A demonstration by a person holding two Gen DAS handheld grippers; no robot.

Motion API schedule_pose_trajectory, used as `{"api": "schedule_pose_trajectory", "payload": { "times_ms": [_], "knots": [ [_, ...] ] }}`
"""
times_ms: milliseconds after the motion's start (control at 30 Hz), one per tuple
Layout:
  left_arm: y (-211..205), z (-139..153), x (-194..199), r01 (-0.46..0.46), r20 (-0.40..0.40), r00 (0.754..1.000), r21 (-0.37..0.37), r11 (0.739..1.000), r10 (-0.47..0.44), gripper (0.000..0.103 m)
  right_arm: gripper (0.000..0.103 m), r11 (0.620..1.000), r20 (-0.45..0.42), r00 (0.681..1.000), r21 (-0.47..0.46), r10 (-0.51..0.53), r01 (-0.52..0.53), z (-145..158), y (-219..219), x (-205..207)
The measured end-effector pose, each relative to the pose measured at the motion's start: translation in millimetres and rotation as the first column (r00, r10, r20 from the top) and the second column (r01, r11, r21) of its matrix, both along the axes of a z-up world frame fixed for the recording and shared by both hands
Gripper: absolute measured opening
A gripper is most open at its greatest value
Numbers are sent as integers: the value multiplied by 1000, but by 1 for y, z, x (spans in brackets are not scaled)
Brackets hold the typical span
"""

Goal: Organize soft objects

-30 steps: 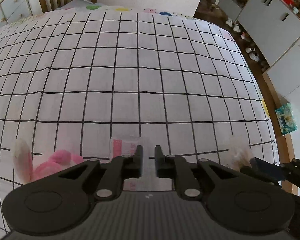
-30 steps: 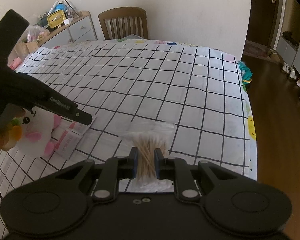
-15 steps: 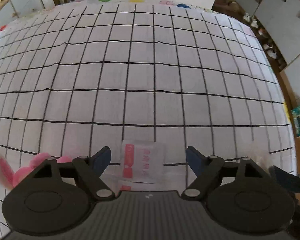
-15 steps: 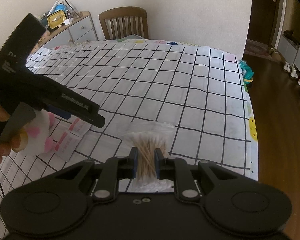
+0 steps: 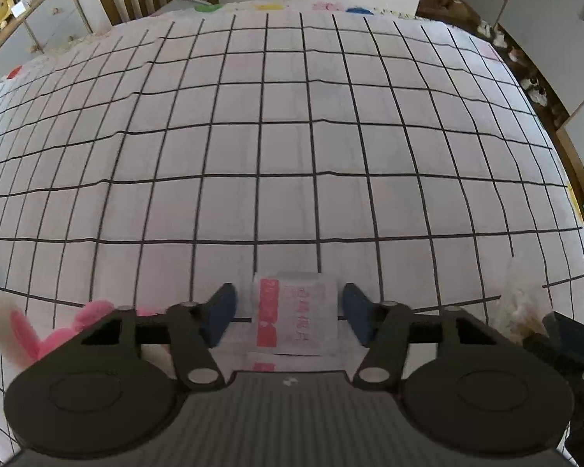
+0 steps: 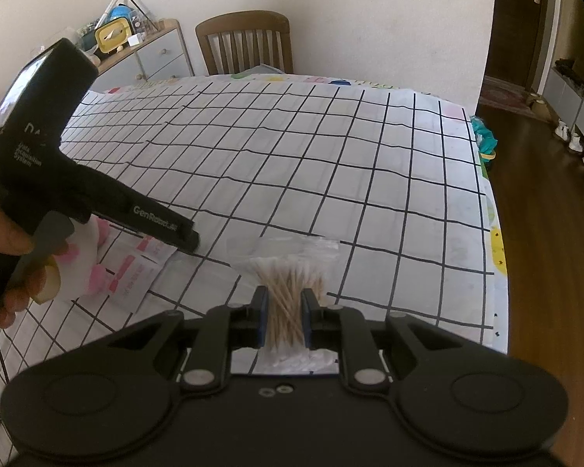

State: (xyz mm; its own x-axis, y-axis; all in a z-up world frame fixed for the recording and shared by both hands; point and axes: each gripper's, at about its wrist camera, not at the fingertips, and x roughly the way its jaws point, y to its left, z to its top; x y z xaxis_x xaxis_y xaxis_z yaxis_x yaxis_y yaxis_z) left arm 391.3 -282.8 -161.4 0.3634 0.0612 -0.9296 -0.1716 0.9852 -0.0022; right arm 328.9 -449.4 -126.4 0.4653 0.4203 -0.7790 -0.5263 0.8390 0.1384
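While my left gripper (image 5: 290,313) points steeply down over the grid-patterned sheet (image 5: 284,148), its jaws are closing with a white packet with a red stripe (image 5: 295,313) lying between them; I can see a narrow gap on either side of the packet, so the blue pads (image 5: 219,313) are not pressing on it. I will use that packet as my landmark. A second packet of the same kind (image 6: 130,282) lies touching it on the sheet. Just beside the packet on its left lies a pink and white plush rabbit (image 5: 15,330), one ear standing up. In the right wrist view, a hand (image 6: 13,257) is wrapped around the left gripper's handle in front of the rabbit.

To the right of the packet, near it but apart, my right gripper (image 6: 285,317) is clamped narrow on a clear bag of cotton swabs (image 6: 288,288), the pads squeezing the bundle of wooden sticks; the bag's far end rests on the sheet. Well beyond the packet, at the far edge of the sheet, stands a wooden chair (image 6: 247,44).
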Motion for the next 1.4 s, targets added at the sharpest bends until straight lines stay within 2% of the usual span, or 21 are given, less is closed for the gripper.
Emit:
{"api": "schedule_pose_trajectory", "payload": {
  "times_ms": [33,267,300,333,533,867,1200,1400],
  "knots": [
    [2,2,-2,3,7,1000,3,1000,-3,43,16,1000,1,1000,-1,0,0,0,0,0],
    [15,10,-16,12,49,999,-24,1000,-11,21,16,1000,4,1000,-4,2,-2,1,1,-3],
    [17,12,-18,12,59,998,-26,1000,-10,11,16,1000,5,1000,-4,0,0,1,1,-3],
    [19,15,-21,9,72,997,-32,999,-7,9,16,1000,5,1000,-3,-2,2,1,1,-3],
    [22,29,-29,37,124,992,-67,997,-28,4,16,1000,11,1000,-3,-10,10,3,1,-8],
    [20,58,-55,72,174,983,-124,990,-50,3,16,1000,28,999,10,-17,16,15,-4,-20],
    [19,86,-83,113,211,975,-173,979,-75,3,16,1000,59,998,13,19,-20,42,-4,-52],
    [34,109,-108,116,249,966,-196,974,-65,3,16,999,80,996,19,47,-49,64,2,-75]
  ]
}}
